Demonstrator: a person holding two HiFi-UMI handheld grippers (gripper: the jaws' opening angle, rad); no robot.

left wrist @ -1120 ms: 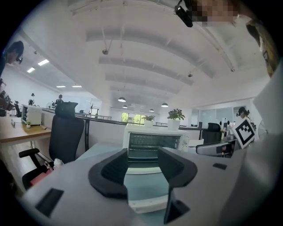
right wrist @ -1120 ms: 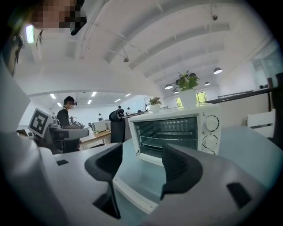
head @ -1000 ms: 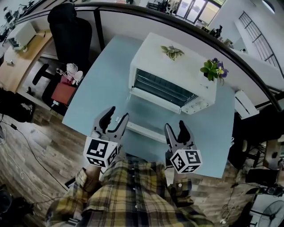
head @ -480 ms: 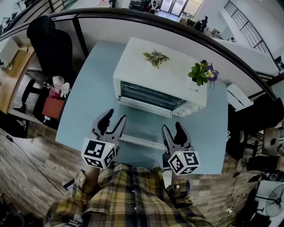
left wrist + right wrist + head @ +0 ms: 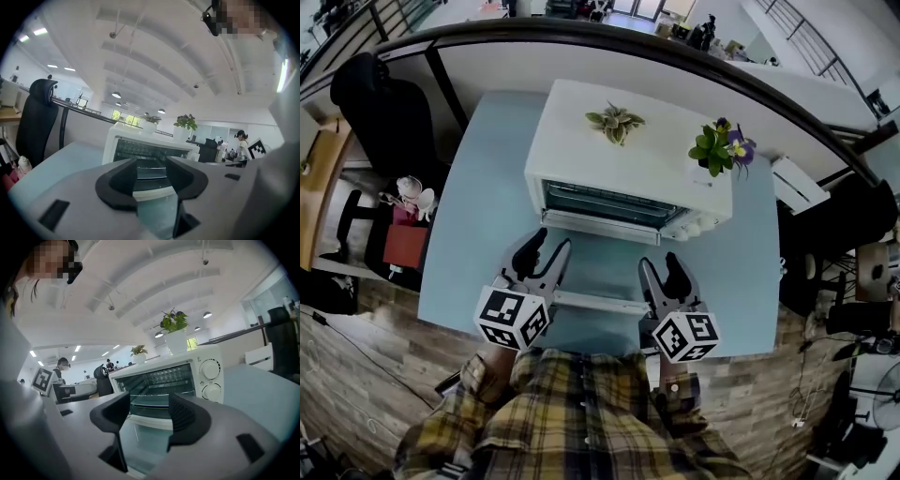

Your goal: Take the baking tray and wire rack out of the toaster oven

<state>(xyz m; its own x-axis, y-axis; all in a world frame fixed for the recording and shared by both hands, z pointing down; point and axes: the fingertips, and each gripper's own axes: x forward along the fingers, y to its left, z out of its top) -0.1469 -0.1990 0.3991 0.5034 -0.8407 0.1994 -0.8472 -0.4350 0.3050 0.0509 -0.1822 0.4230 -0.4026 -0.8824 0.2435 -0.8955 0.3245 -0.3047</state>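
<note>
Item count for my working area:

- Grippers: two, my left gripper (image 5: 551,242) and my right gripper (image 5: 659,262). Each has two jaws and one marker cube, the left cube (image 5: 511,319) and the right cube (image 5: 685,336).
- Table (image 5: 492,187): one.
- Toaster oven (image 5: 628,159): one, at the far side of the table. It has one door (image 5: 600,264) and two dials, the upper knob (image 5: 211,369) and the lower knob (image 5: 212,391), at its right end.
- Potted plants: two, both on the oven top, the left plant (image 5: 614,120) and the right plant (image 5: 717,145).
- Office chair (image 5: 380,98): one, far left.
</note>
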